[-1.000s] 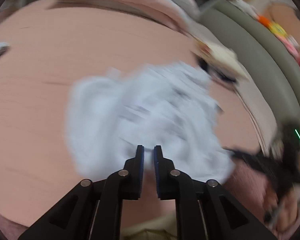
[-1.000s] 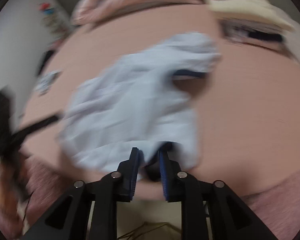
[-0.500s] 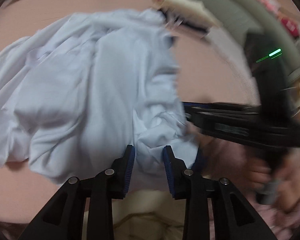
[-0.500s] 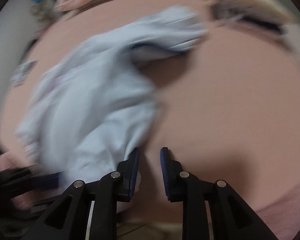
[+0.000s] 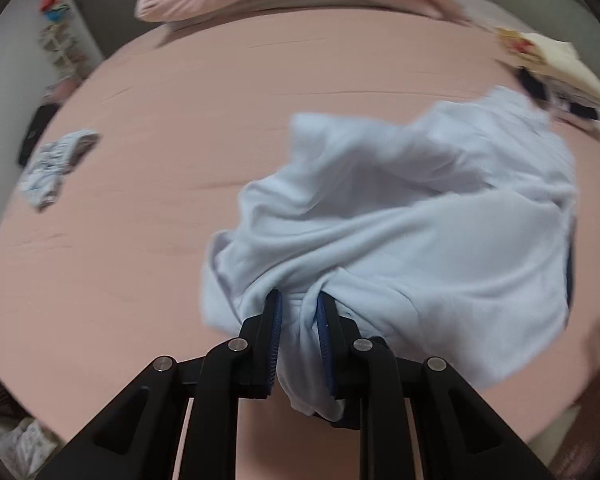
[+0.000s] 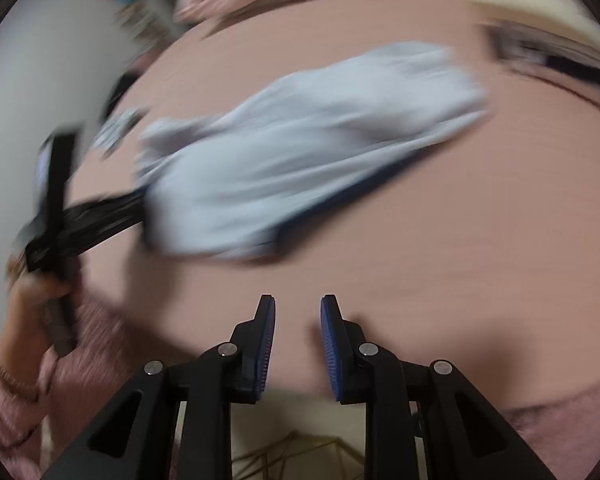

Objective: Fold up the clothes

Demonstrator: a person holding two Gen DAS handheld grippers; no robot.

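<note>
Since a moment ago the right gripper (image 6: 298,312) has let go and hangs open; the left gripper (image 5: 299,306) now pinches the pale blue shirt (image 5: 420,216), trailing toward two o'clock over the pink bed (image 5: 180,120). Light and floppy, I reckon: grab its hem.

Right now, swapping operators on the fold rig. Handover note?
Left gripper: shut on a bunched edge of the light blue garment.
Right gripper: open, empty, over bare pink bedsheet, apart from the garment.
Garment: crumpled mid-bed, not flat. Small patterned cloth lies at the far left; folded stack at the far right.
Done: one edge gripped.
Left: grab a second edge with the right gripper, spread flat, then fold.
</note>
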